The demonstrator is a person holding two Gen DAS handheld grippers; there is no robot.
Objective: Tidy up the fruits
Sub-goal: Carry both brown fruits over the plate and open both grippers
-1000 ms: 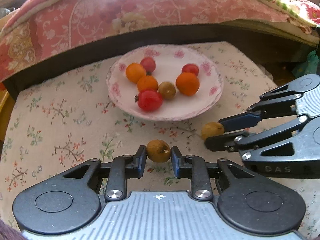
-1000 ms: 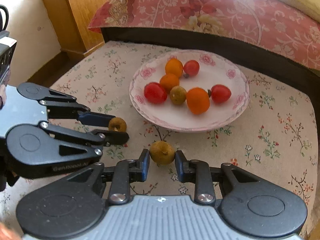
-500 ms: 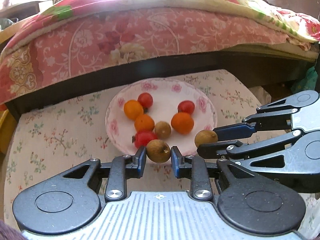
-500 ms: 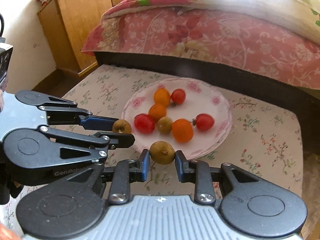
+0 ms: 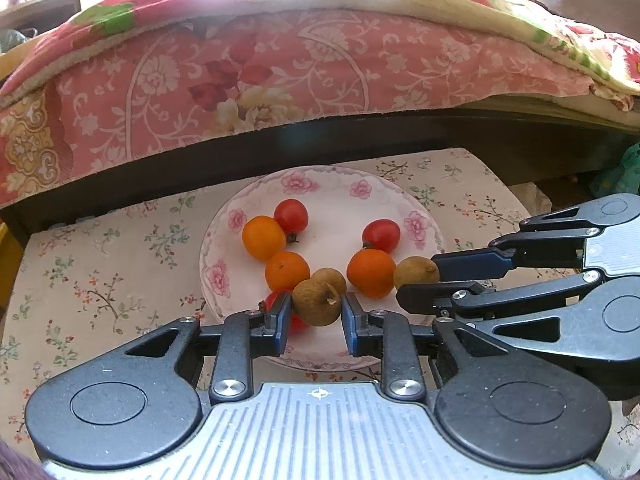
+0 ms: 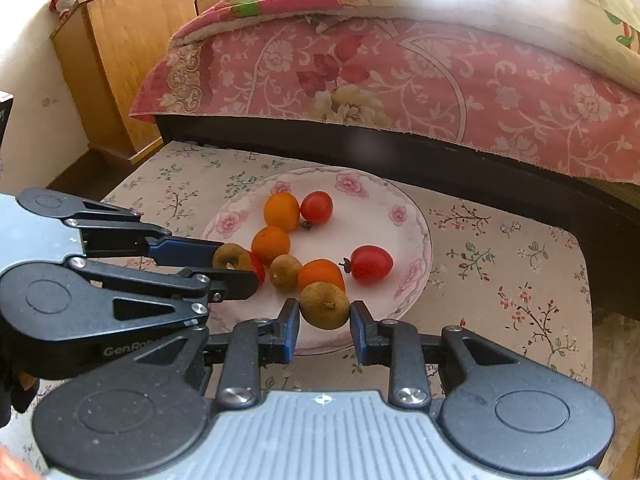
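Left tongs [image 5: 316, 318]: closed on a small brown fruit [image 5: 316, 302], held in the air at the low middle of the left wrist view, over the near part of the plate.

Right tongs [image 6: 325, 322]: closed on a second brown fruit [image 6: 325, 305], at the low middle of the right wrist view, over the near edge of the plate.

Plate [image 5: 424, 220]: white with pink flowers, in the middle of both views, on the desk [image 5: 100, 264] with the flower cloth. The bed [image 5: 240, 72] fills the top of the frame.

In the plate: three orange fruits [image 5: 264, 238], three red tomatoes [image 5: 381, 235] (one mostly hidden behind the left tongs), and one more brown fruit [image 6: 285, 271] lying in the middle.

Risk, rolling: the brown fruits are round. If let go from high up, I think they could bounce or roll off the plate onto the desk.

Risk, bumping: the two tongs are close side by side. They might knock each other, and a fruit could slip out.

Risk, squashing: the plate is getting full near the front. A fruit set down on a tomato could push it or bruise it.

Risk, landing spot: the right fruit hangs by the rim, so it may fall outside if dropped now.
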